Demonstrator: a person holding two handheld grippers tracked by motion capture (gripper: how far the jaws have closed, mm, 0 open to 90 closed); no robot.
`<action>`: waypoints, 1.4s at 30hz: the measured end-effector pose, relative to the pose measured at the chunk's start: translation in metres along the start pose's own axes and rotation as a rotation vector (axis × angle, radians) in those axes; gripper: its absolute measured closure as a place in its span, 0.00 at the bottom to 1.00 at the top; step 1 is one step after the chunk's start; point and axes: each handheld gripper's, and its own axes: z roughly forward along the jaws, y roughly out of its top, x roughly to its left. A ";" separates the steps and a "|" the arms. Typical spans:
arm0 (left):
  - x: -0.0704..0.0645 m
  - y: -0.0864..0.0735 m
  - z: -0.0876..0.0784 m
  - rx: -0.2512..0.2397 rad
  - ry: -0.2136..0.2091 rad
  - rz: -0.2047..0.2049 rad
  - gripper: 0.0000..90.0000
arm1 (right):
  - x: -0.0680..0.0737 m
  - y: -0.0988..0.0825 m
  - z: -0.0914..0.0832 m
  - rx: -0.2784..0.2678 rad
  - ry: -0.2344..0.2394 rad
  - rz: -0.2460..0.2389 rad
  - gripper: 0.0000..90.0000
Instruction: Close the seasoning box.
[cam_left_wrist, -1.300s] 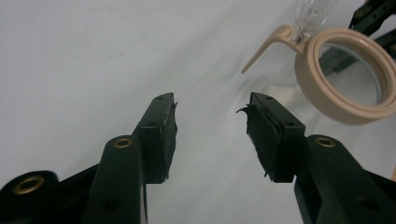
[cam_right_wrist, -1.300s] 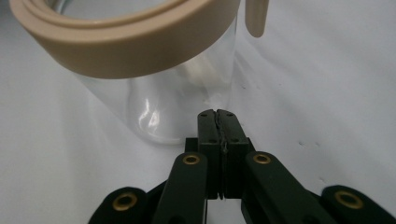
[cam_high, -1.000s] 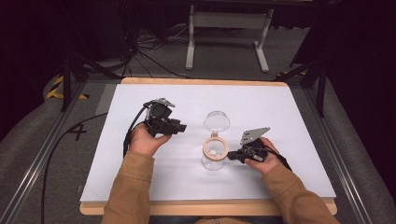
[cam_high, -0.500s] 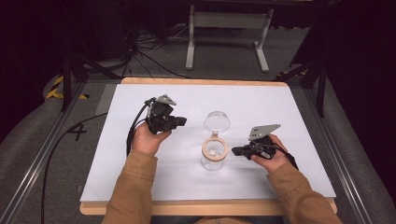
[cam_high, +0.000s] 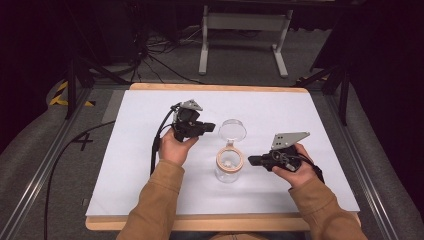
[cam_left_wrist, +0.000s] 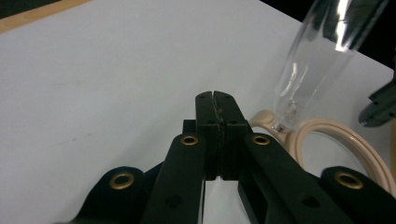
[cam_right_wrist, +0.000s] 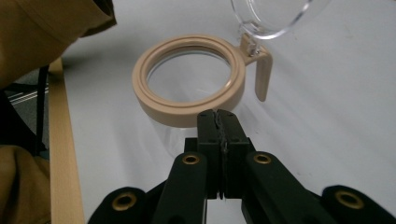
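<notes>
Clear glass jar (cam_high: 229, 169), hinged lid (cam_high: 232, 131) open, looks rigid, slick, breakable; best held by beige collar (cam_right_wrist: 189, 79); left gripper (cam_high: 209, 127) and right gripper (cam_high: 252, 160) both closed, empty.

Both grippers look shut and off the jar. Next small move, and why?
Probably open the left gripper and ease it toward the clear hinged lid, standing open over the clear glass jar with beige rim. The right gripper, shut beside the rim, could then steady the jar.
</notes>
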 end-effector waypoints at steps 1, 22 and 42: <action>0.002 0.000 0.003 0.012 -0.002 -0.004 0.99 | 0.001 0.000 0.001 0.001 0.000 0.000 0.99; -0.014 0.004 0.012 -0.009 -0.032 0.065 0.97 | 0.004 0.015 0.004 -0.168 0.006 0.093 1.00; -0.024 -0.001 -0.013 0.012 0.003 0.098 0.96 | 0.014 0.024 0.015 -0.118 0.064 0.050 1.00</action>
